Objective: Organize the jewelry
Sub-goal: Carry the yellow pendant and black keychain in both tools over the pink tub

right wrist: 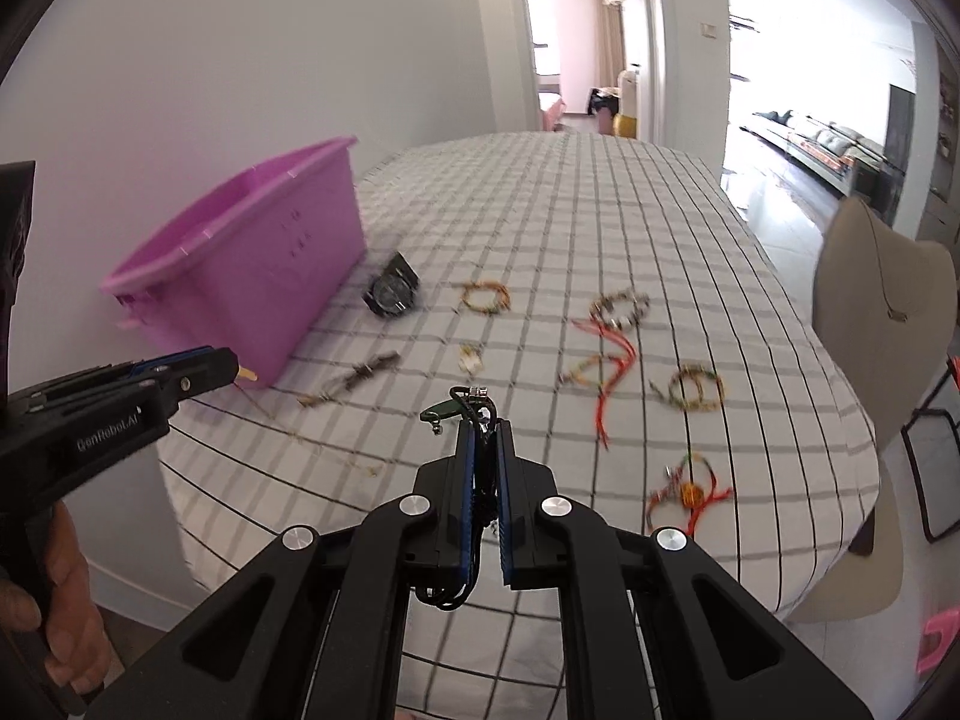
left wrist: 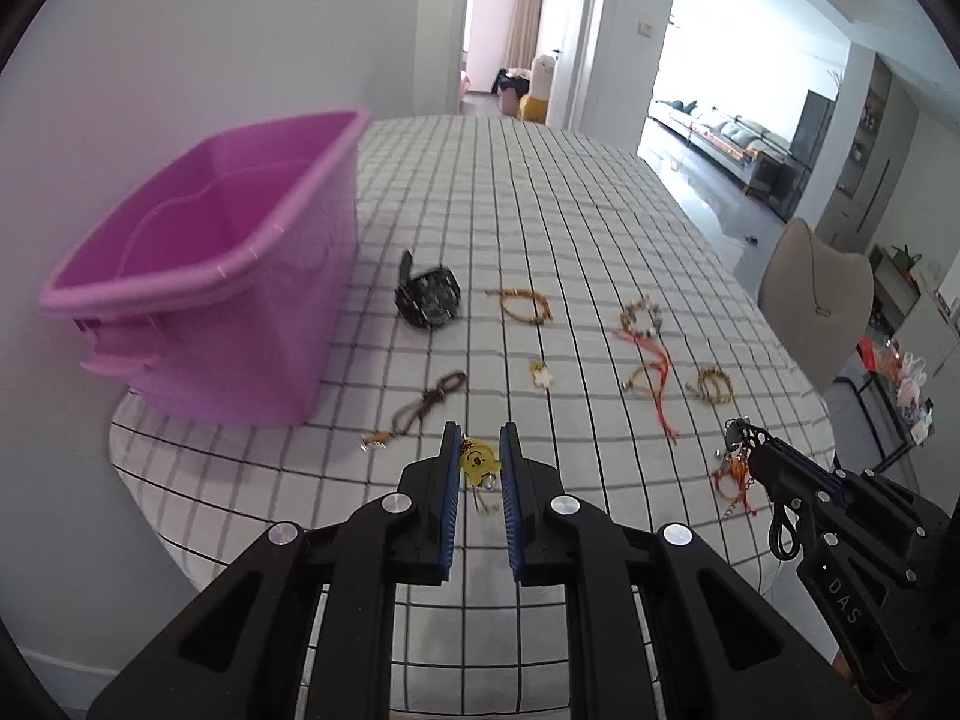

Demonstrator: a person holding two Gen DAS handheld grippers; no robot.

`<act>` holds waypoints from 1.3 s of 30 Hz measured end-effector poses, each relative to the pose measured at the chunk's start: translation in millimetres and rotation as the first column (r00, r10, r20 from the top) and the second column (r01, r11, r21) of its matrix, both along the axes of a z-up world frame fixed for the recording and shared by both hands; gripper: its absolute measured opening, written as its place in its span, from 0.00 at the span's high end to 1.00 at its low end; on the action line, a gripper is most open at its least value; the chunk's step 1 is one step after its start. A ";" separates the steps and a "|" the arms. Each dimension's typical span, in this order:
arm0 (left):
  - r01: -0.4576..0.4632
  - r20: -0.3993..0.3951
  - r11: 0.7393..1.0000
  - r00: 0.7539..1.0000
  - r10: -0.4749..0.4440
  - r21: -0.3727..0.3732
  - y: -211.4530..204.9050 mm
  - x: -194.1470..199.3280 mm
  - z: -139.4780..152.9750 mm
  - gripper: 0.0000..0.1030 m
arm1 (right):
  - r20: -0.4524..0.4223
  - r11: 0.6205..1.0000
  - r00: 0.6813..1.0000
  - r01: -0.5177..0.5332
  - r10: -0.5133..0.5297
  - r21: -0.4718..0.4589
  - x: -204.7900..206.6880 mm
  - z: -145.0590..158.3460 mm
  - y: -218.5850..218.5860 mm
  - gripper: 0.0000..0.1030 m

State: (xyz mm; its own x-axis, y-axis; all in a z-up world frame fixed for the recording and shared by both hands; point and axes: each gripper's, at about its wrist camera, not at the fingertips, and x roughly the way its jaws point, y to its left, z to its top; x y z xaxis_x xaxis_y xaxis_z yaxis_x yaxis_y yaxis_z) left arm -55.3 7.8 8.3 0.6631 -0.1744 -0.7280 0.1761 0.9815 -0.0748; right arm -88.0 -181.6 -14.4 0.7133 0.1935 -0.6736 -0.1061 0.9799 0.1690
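Checked surface (left wrist: 600,192) carries our pink bin (left wrist: 198,276) at its left edge, so left gripper (left wrist: 480,468) pinches a yellow charm (left wrist: 478,463) and right gripper (right wrist: 485,450) a black-corded pendant (right wrist: 447,412), jaws nearly closed, ready for dropping in.

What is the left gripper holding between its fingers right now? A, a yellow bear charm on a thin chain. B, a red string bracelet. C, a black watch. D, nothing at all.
A: in the left wrist view the left gripper is closed on a yellow bear charm with its chain dangling, while the black watch lies on the checked tablecloth.
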 end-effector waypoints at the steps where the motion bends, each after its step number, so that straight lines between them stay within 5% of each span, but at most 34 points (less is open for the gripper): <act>1: -0.007 0.008 1.000 1.000 0.007 0.004 2.1 1.3 7.4 0.87 | 0.004 1.000 1.000 -0.013 0.013 0.006 3.4 8.6 2.7 0.93; 16: -0.073 0.089 0.997 0.993 0.072 0.004 73.9 69.8 110.8 0.87 | 0.138 0.987 0.981 -0.145 0.135 0.066 92.0 118.1 89.1 0.93; 24: -0.113 0.156 0.994 0.982 0.110 0.009 125.6 128.2 150.4 0.87 | 0.178 0.971 0.961 -0.229 0.213 0.072 160.1 149.1 155.0 0.93; 31: -0.194 0.101 0.981 0.976 0.194 -0.012 159.1 170.9 140.9 0.87 | 0.119 0.939 0.937 -0.336 0.327 0.067 216.4 138.6 203.2 0.93; 39: -0.297 -0.033 0.954 0.954 0.299 0.050 174.0 201.7 84.6 0.87 | -0.046 0.895 0.895 -0.439 0.443 0.081 276.3 89.4 239.0 0.93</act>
State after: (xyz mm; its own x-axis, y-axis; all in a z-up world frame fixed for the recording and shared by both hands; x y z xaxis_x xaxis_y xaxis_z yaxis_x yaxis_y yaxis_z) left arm 146.4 181.8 92.9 0.6507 0.0595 -0.7570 -0.1273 0.9914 -0.0316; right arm 188.4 57.3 75.0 0.5019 0.5242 -0.6880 -0.5121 0.8211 0.2521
